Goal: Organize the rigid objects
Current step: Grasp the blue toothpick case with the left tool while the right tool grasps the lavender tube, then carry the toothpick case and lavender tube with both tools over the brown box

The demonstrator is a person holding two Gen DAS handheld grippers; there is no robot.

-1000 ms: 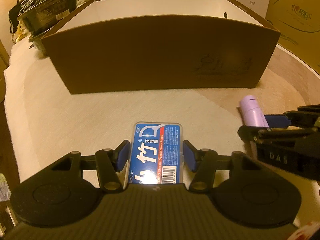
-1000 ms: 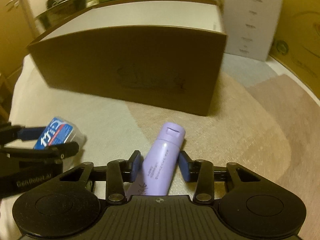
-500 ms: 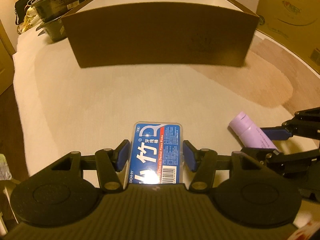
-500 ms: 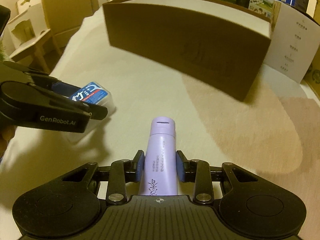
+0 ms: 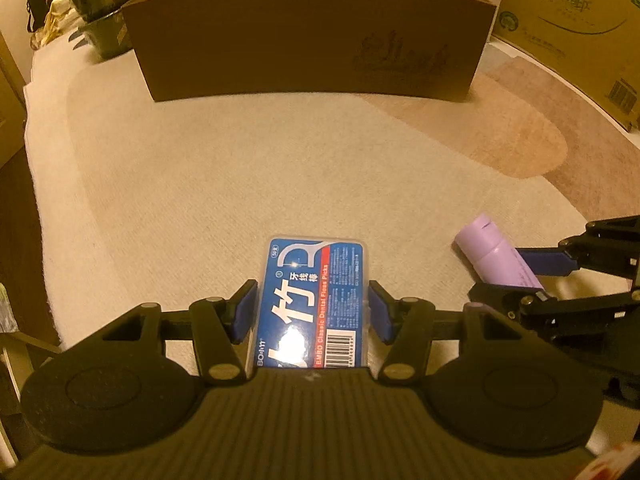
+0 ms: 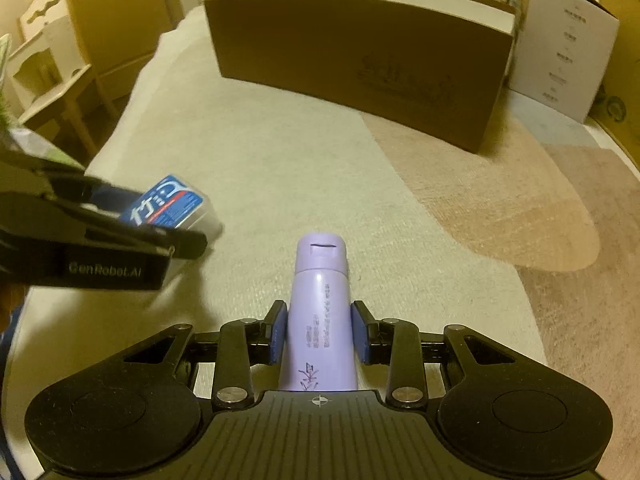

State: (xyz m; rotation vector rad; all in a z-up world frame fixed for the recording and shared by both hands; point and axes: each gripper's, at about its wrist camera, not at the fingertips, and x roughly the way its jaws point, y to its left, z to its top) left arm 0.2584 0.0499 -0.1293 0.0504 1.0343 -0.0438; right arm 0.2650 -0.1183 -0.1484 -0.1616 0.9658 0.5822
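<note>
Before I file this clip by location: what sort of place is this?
Probably a room at home used for storage: a carpeted floor, stacked cartons, and a small wooden chair.

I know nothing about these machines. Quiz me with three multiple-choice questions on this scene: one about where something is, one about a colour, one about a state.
1. Where does the brown cardboard box stand relative to both tongs?
A. Ahead of them, farther along the pale mat
B. Behind them
C. Under them

2. What colour is the bottle in the right tongs?
A. Green
B. Light purple
C. Red

3. What state are the left tongs in?
A. Wide open and empty
B. Shut on nothing
C. Gripping the blue floss pick box by its sides

Answers:
1 A: both cameras look forward and show the box beyond the held items.
2 B: the bottle between the blue pads is lilac.
3 C: the pads press on both long sides of the floss pick box.
</note>
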